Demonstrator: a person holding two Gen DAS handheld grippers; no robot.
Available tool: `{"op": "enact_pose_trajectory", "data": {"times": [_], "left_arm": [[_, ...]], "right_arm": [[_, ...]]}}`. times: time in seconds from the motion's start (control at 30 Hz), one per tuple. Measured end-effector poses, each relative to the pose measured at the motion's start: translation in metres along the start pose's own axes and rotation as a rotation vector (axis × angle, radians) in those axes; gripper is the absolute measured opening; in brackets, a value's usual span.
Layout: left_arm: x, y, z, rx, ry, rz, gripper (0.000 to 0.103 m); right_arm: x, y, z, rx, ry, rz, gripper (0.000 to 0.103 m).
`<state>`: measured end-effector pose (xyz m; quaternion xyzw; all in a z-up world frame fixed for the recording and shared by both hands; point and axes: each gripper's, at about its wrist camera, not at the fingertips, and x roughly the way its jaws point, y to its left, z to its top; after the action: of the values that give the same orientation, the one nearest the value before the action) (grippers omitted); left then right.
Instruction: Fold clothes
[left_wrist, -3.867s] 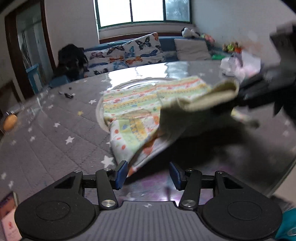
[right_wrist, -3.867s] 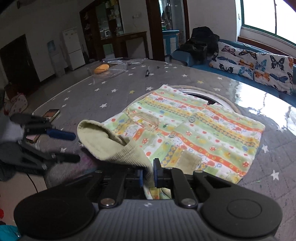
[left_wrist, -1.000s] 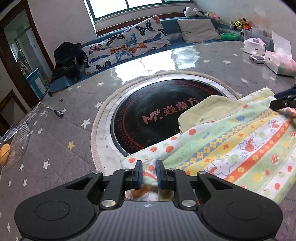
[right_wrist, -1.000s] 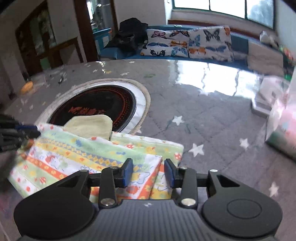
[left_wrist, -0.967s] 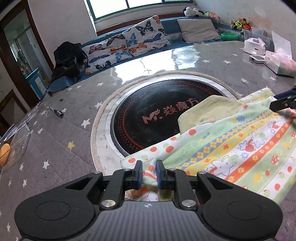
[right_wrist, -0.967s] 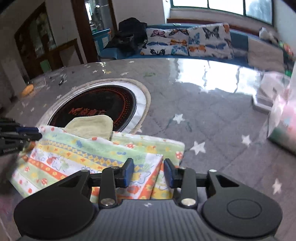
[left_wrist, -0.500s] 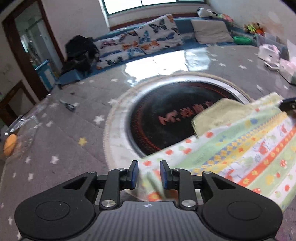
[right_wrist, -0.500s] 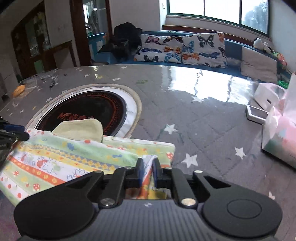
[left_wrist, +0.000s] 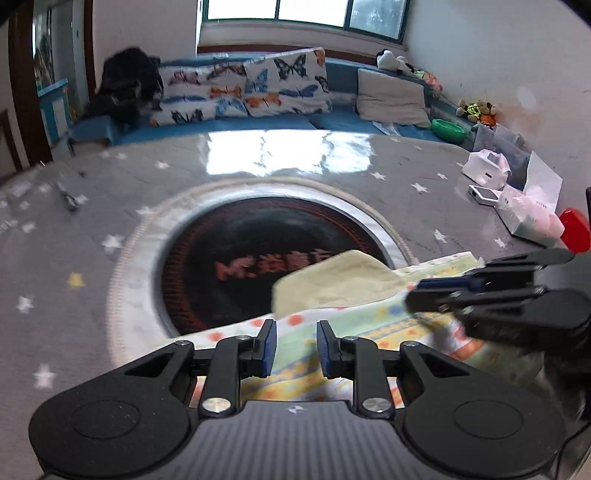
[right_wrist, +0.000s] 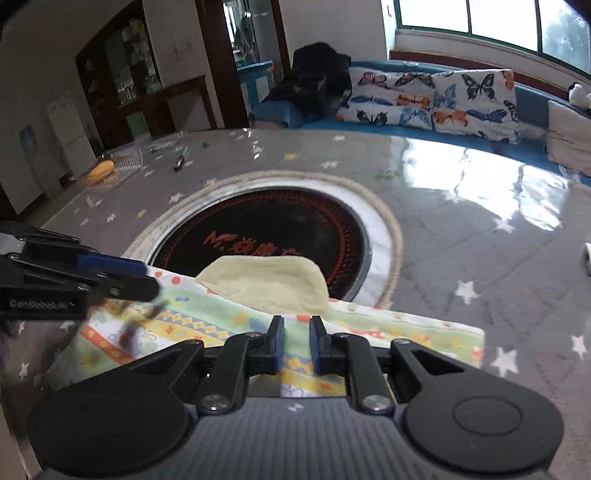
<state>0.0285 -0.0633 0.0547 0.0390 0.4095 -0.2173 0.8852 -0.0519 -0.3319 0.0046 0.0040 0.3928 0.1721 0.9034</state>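
Note:
A folded child's garment (left_wrist: 373, 325) with colourful stripes and a pale yellow lining flap (left_wrist: 332, 278) lies on the grey star-patterned table, partly over the black round hotplate (left_wrist: 258, 258). My left gripper (left_wrist: 293, 349) is open above the garment's near edge, holding nothing. In the right wrist view the garment (right_wrist: 229, 321) lies flat under my right gripper (right_wrist: 297, 341), whose jaws stand slightly apart and empty. The right gripper shows at the right of the left wrist view (left_wrist: 491, 295); the left gripper shows at the left of the right wrist view (right_wrist: 74, 277).
A tissue pack (left_wrist: 528, 218) and white boxes (left_wrist: 484, 170) sit at the table's right. A clear tray with an orange item (right_wrist: 110, 166) and small tools (right_wrist: 179, 162) lie at the far left. A sofa with butterfly cushions (left_wrist: 240, 88) stands behind the table.
Both grippers have let go of the garment and opened. The left gripper has drawn back and lifted a little; the garment now lies folded on the table.

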Motion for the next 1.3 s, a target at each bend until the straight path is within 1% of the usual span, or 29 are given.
{"op": "enact_pose_trajectory", "data": {"times": [0.1,0.17,0.23,0.37,0.53,0.6,0.67,0.73,0.77,0.83,0.9,1.0,1.13,1.2,1.3], "left_arm": [[0.019,-0.002,0.002,-0.024,0.017,0.020,0.025],[0.029,0.002,0.002,-0.065,0.040,0.007,0.026],[0.028,0.006,0.001,-0.079,0.032,-0.001,0.027],[0.028,0.008,0.000,-0.081,0.030,0.001,0.028],[0.030,0.006,-0.002,-0.079,0.025,0.015,0.029],[0.030,0.005,-0.003,-0.081,0.024,0.021,0.029],[0.025,0.003,-0.004,-0.080,0.016,0.029,0.029],[0.015,0.002,-0.007,-0.084,0.006,0.031,0.026],[0.005,0.000,-0.011,-0.080,-0.007,0.019,0.026],[-0.014,-0.005,-0.020,-0.070,-0.034,-0.005,0.026],[-0.033,-0.011,-0.032,-0.055,-0.056,-0.029,0.027],[-0.052,-0.022,-0.056,-0.038,-0.064,-0.066,0.027],[-0.055,-0.030,-0.082,-0.031,-0.064,-0.061,0.026],[-0.054,-0.029,-0.092,-0.036,-0.070,-0.055,0.027],[-0.060,-0.029,-0.095,-0.042,-0.093,-0.053,0.027]], "right_arm": [[0.005,0.004,0.001,-0.013,0.010,-0.010,0.014],[0.004,0.007,0.002,-0.026,0.010,-0.015,0.014],[-0.002,0.011,0.000,-0.037,0.005,-0.005,0.015],[-0.018,0.028,-0.005,-0.108,0.008,0.046,0.015],[-0.022,0.051,-0.016,-0.168,0.050,0.090,0.015],[-0.029,0.063,-0.023,-0.197,0.069,0.112,0.017],[-0.037,0.071,-0.029,-0.217,0.076,0.124,0.021],[-0.046,0.079,-0.039,-0.228,0.078,0.125,0.021],[-0.050,0.081,-0.042,-0.234,0.074,0.125,0.021],[-0.057,0.082,-0.046,-0.235,0.055,0.117,0.021],[-0.063,0.076,-0.048,-0.205,0.033,0.105,0.021],[-0.062,0.065,-0.048,-0.157,0.025,0.087,0.021],[-0.063,0.059,-0.058,-0.132,0.022,0.072,0.021],[-0.068,0.054,-0.065,-0.125,0.015,0.042,0.021],[-0.073,0.038,-0.070,-0.085,0.015,0.001,0.021]]}}
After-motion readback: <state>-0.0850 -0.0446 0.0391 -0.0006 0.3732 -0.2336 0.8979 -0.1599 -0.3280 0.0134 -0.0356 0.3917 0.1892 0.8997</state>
